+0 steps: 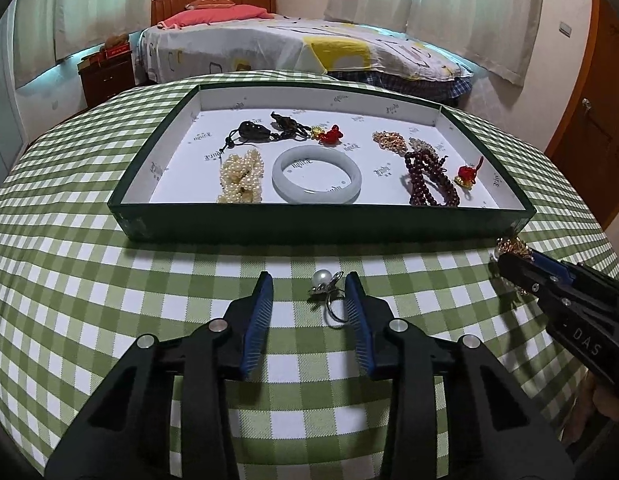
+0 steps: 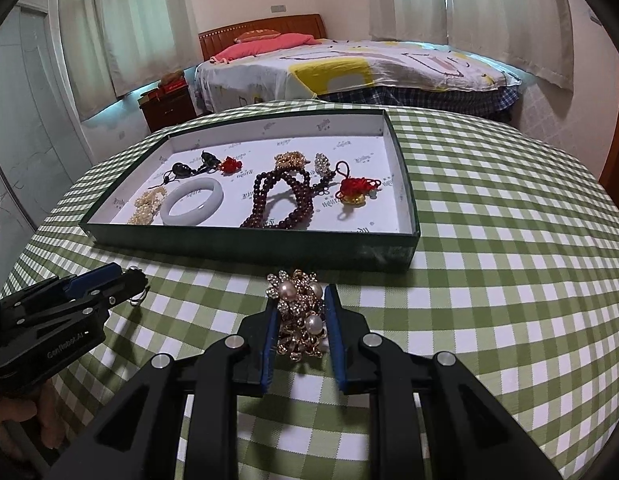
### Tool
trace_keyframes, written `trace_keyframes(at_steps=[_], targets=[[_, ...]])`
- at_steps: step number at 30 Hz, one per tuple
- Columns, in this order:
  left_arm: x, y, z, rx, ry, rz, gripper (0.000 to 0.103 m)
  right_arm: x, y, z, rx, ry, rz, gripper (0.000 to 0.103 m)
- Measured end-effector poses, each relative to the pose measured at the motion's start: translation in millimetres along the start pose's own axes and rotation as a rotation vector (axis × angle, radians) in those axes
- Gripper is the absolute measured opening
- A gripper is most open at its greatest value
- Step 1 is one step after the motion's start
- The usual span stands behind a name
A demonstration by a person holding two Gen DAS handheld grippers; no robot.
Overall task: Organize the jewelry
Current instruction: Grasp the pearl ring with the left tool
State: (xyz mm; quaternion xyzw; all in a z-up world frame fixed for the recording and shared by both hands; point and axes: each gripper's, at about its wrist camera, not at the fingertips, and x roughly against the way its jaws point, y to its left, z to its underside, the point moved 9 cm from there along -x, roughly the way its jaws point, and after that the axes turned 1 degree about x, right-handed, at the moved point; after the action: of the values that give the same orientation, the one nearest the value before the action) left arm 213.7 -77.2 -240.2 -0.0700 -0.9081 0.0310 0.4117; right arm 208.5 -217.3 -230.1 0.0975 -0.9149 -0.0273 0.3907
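Observation:
A green tray (image 1: pixel 269 224) with a white floor holds a pearl strand (image 1: pixel 241 178), a jade bangle (image 1: pixel 316 174), dark red beads (image 1: pixel 427 178) and several charms. It also shows in the right wrist view (image 2: pixel 249 246). My left gripper (image 1: pixel 309 284) is open around a pearl ring (image 1: pixel 327 290) lying on the cloth; the ring sits near the right finger. My right gripper (image 2: pixel 299 298) has its jaws against a gold and pearl flower bracelet (image 2: pixel 301 312) on the cloth, just before the tray's front wall.
The table wears a green checked cloth (image 1: pixel 109 280). A bed (image 1: pixel 309 48) stands behind the table, with a dark nightstand (image 1: pixel 107 76) to its left. A wooden door (image 1: pixel 601 120) is at the right.

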Motion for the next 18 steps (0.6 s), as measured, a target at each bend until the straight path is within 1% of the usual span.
trace_keyframes(at_steps=[10, 12, 13, 18], targets=[[-2.4, -5.2, -2.5, 0.002, 0.005, 0.009, 0.037, 0.5, 1.0, 0.6, -0.006, -0.001, -0.009, 0.023], [-2.8, -6.3, -2.3, -0.001, 0.006, 0.012, 0.031, 0.7, 1.2, 0.4, -0.005, 0.000, -0.011, 0.023], [-2.6, -6.9, -1.8, -0.004, 0.007, 0.016, 0.025, 0.7, 1.4, 0.5, -0.005, 0.000, -0.012, 0.023], [-0.8, -7.7, 0.2, -0.002, 0.009, 0.027, 0.024, -0.4, 1.8, 1.4, -0.006, 0.004, -0.013, 0.023]])
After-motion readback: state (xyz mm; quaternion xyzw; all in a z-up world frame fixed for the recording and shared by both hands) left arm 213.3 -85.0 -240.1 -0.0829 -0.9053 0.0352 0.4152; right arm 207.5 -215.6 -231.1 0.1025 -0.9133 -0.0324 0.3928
